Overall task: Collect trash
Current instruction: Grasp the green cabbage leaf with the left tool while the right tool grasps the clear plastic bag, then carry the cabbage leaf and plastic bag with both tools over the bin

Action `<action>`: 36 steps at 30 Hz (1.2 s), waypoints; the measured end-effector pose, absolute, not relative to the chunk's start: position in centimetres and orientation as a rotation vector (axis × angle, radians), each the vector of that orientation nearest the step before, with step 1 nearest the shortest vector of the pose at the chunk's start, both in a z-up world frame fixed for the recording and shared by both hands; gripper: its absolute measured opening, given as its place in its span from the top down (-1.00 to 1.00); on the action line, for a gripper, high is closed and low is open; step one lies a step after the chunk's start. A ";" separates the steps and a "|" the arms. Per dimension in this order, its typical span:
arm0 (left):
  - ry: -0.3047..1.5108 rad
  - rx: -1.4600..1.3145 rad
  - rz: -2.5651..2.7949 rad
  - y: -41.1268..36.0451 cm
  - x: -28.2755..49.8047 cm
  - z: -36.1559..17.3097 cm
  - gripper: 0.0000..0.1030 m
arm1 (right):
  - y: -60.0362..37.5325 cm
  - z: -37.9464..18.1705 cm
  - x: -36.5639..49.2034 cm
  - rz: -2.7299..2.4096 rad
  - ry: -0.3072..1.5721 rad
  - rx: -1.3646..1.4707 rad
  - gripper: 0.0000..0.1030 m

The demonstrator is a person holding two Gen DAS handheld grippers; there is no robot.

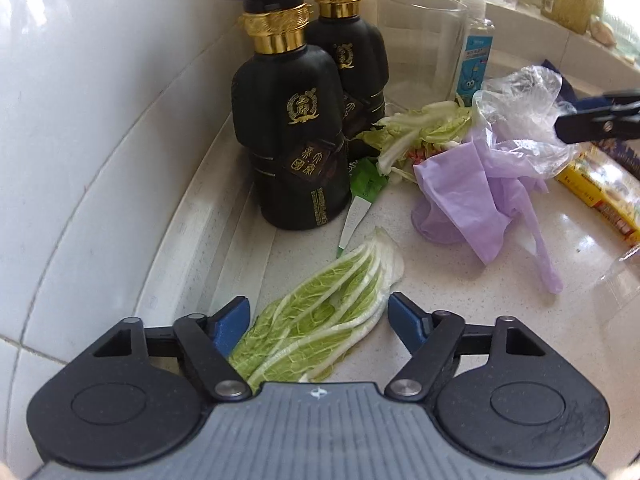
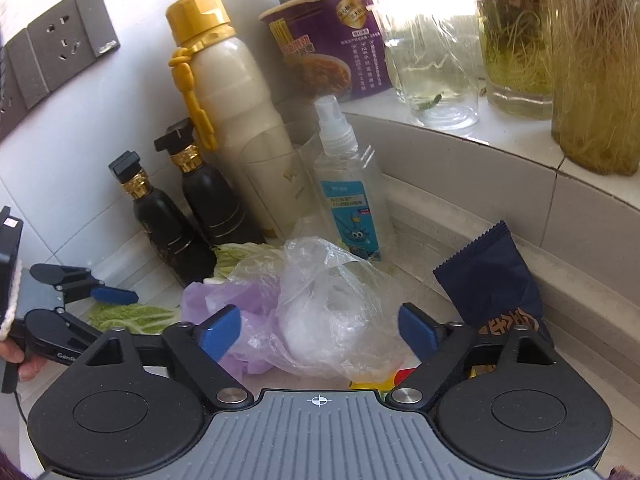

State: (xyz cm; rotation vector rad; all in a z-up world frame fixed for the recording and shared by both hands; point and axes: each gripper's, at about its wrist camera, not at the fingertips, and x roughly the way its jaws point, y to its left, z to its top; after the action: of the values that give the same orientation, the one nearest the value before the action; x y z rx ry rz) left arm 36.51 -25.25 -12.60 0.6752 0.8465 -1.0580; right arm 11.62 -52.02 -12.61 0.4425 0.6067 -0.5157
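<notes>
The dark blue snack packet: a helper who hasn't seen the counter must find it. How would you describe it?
Find the raised ledge along the back of the counter. The dark blue snack packet leans against its step, right of the crumpled clear bag. It alone is opaque navy with a zigzag-cut top edge.

yellow box (image 1: 600, 196) cut off, bottle labels illegible

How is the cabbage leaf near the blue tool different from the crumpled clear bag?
The cabbage leaf lies flat and spread on the counter; the clear bag is crumpled into a puffy heap. The leaf is opaque green with white ribs; the bag is see-through. The leaf lies alone, between the left tool's fingers; the bag rests against a purple glove, between the right tool's. Neither is gripped.
</notes>
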 end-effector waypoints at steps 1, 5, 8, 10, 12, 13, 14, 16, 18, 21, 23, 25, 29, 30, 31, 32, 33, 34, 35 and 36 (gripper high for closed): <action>0.871 0.648 -1.069 -25.1 37.0 -12.5 -0.17 | -52.1 -12.7 11.7 -0.516 0.608 0.449 -0.45; 0.876 0.642 -1.088 -24.6 36.9 -12.2 0.21 | -52.3 -13.2 12.0 -0.514 0.616 0.475 0.21; 0.870 0.661 -1.073 -24.5 36.3 -11.9 0.41 | -52.1 -13.4 12.0 -0.509 0.615 0.479 0.55; 0.861 0.666 -1.044 -24.5 36.0 -11.8 0.66 | -51.9 -13.3 12.0 -0.509 0.610 0.481 0.66; 0.847 0.672 -1.011 -24.6 35.2 -11.8 0.73 | -51.6 -13.1 11.8 -0.507 0.601 0.477 0.74; 0.840 0.673 -0.998 -24.6 35.0 -11.8 0.75 | -51.5 -12.9 11.6 -0.507 0.596 0.474 0.76; 0.831 0.675 -0.985 -24.7 34.7 -11.9 0.76 | -51.4 -12.7 11.4 -0.506 0.590 0.471 0.78; 0.816 0.674 -0.962 -24.8 34.2 -11.8 0.79 | -51.2 -12.2 11.1 -0.507 0.578 0.459 0.80; 0.807 0.656 -0.946 -24.8 33.6 -11.7 0.81 | -51.0 -11.5 10.7 -0.511 0.567 0.447 0.80; 0.798 0.618 -0.929 -24.6 32.9 -11.1 0.82 | -51.0 -10.5 9.9 -0.519 0.549 0.442 0.81; 0.799 0.590 -0.918 -24.4 32.6 -10.4 0.82 | -50.9 -9.7 9.5 -0.527 0.535 0.444 0.81; 0.798 0.566 -0.906 -23.9 32.4 -9.5 0.82 | -50.9 -9.0 9.1 -0.531 0.525 0.448 0.81; 0.790 0.554 -0.891 -23.4 31.4 -7.9 0.82 | -50.1 -7.6 8.2 -0.533 0.510 0.447 0.81; 0.789 0.554 -0.890 -23.5 31.3 -7.6 0.82 | -49.8 -7.3 8.1 -0.531 0.508 0.444 0.81; 0.788 0.552 -0.887 -23.4 31.0 -7.2 0.82 | -49.5 -7.0 7.8 -0.528 0.506 0.441 0.81; 0.786 0.549 -0.885 -23.3 30.7 -6.8 0.82 | -49.1 -6.6 7.8 -0.525 0.503 0.437 0.80; 0.785 0.548 -0.883 -23.1 30.4 -6.3 0.82 | -48.7 -6.3 7.7 -0.521 0.499 0.433 0.81; 0.785 0.546 -0.879 -23.3 30.2 -6.4 0.82 | -48.4 -6.1 7.6 -0.517 0.498 0.430 0.81; 0.787 0.542 -0.875 -23.1 29.8 -6.0 0.82 | -48.0 -5.9 7.5 -0.511 0.497 0.426 0.81; 0.790 0.536 -0.871 -23.0 29.5 -5.8 0.82 | -47.6 -5.7 7.5 -0.507 0.498 0.421 0.81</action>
State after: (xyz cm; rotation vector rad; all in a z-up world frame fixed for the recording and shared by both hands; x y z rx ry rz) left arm 29.53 -23.05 -5.77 0.5359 0.7898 -0.8709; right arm 7.46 -47.57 -5.72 0.4205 0.4976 -0.5070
